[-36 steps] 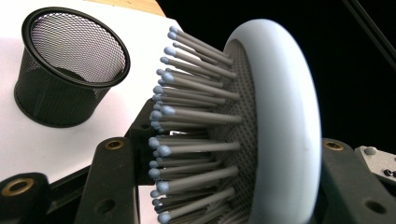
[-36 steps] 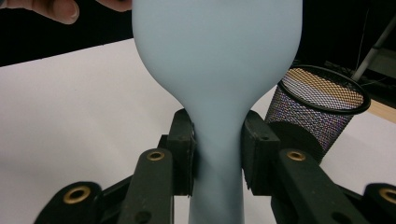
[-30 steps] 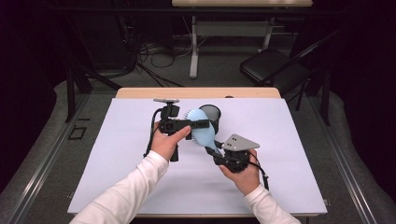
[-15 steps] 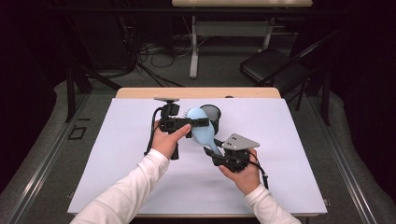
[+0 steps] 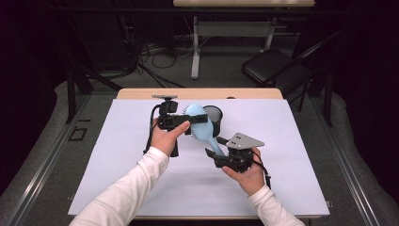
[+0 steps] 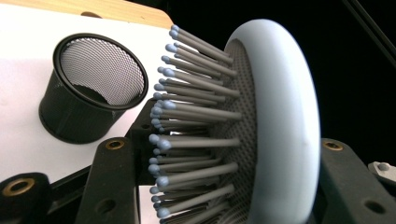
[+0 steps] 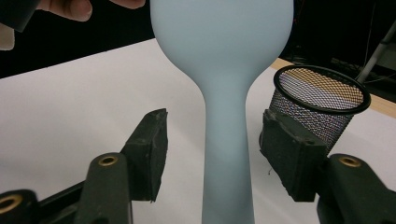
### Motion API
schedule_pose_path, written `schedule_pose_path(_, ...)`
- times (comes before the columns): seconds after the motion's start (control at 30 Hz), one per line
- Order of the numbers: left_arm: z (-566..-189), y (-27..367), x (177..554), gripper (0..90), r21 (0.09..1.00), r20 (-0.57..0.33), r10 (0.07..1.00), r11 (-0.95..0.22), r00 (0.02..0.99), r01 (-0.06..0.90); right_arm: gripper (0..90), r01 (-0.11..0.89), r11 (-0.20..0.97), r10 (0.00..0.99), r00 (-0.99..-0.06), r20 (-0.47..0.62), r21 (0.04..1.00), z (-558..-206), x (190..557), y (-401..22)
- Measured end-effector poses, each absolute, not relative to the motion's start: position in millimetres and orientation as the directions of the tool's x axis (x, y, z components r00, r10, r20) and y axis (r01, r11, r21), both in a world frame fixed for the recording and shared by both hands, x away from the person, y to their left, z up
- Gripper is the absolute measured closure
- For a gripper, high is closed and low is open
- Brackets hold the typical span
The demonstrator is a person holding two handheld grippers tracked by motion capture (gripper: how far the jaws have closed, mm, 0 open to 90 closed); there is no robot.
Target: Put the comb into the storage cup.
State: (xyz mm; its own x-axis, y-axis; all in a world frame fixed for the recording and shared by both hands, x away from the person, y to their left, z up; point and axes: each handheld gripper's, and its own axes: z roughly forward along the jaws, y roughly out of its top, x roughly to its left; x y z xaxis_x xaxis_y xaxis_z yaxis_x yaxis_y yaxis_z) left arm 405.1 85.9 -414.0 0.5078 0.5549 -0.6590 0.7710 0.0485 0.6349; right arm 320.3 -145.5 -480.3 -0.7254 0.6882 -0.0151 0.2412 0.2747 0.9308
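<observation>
The left gripper (image 5: pixel 188 121) clamps the head of a light blue hairbrush (image 5: pixel 201 127) above the white table (image 5: pixel 117 155), its bristles (image 6: pixel 196 121) pointing toward a black mesh cup (image 5: pixel 214 115) just beside it. The right gripper (image 7: pixel 212 156) has just been opening; its 2 jaws stand apart on either side of the brush handle (image 7: pixel 228 163), not touching it.

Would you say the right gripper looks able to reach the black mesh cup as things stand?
Probably yes. The right gripper has just been opening off the pale blue hairbrush, whose handle stands between its jaws untouched. The black mesh cup sits just beyond, unobstructed once it backs clear.
</observation>
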Motion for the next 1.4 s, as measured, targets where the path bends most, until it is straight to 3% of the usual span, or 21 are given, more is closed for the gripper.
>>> schedule_pose_path(0.87, -396.4, 88.6, 427.6, 47.9, 0.694, -0.594, 0.610, 0.058, 0.525, 0.718, 38.6, 0.211, 0.314, 0.655, -0.754, -0.050, 0.926, -472.7, 321.2, -146.8)
schedule_pose_path(1.17, -388.8, 88.3, 434.6, 47.9, 0.714, -0.566, 0.632, 0.054, 0.530, 0.698, 33.0, 0.213, 0.301, 0.661, -0.749, -0.043, 0.930, -470.3, 321.1, -148.8)
schedule_pose_path(1.4, -382.6, 87.8, 440.0, 47.9, 0.724, -0.550, 0.645, 0.050, 0.531, 0.689, 22.6, 0.236, 0.301, 0.685, -0.727, -0.038, 0.924, -468.6, 322.4, -150.6)
